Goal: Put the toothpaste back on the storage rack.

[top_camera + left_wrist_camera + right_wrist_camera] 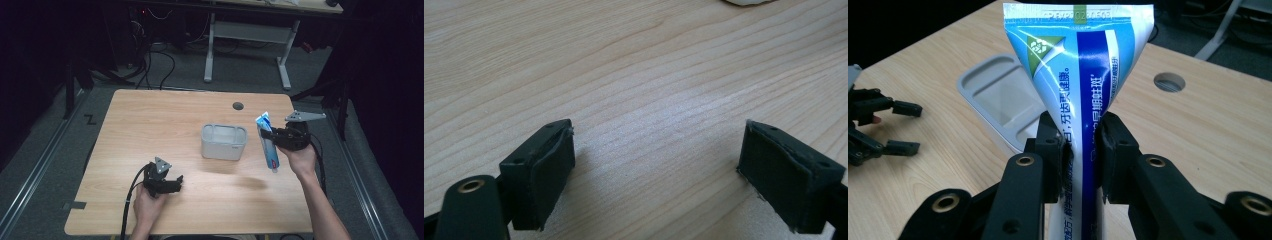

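A blue and white toothpaste tube (267,141) hangs above the table to the right of a grey tray (223,142). My right gripper (271,136) is shut on its middle, crimped end up and cap end down. In the right gripper view the two pads squeeze the toothpaste tube (1083,100) from both sides, and the grey tray (998,100) stands empty behind it. My left gripper (175,182) rests low near the table's front left, open, with nothing between its fingers. In its own view the left gripper (656,170) has bare wood between its wide-apart jaws.
The wooden table (150,125) has a round cable hole (238,106) near its back edge. Beyond the table stand a white desk frame (247,45) and cables on the grey floor. The left gripper's cable (127,205) trails off the front edge.
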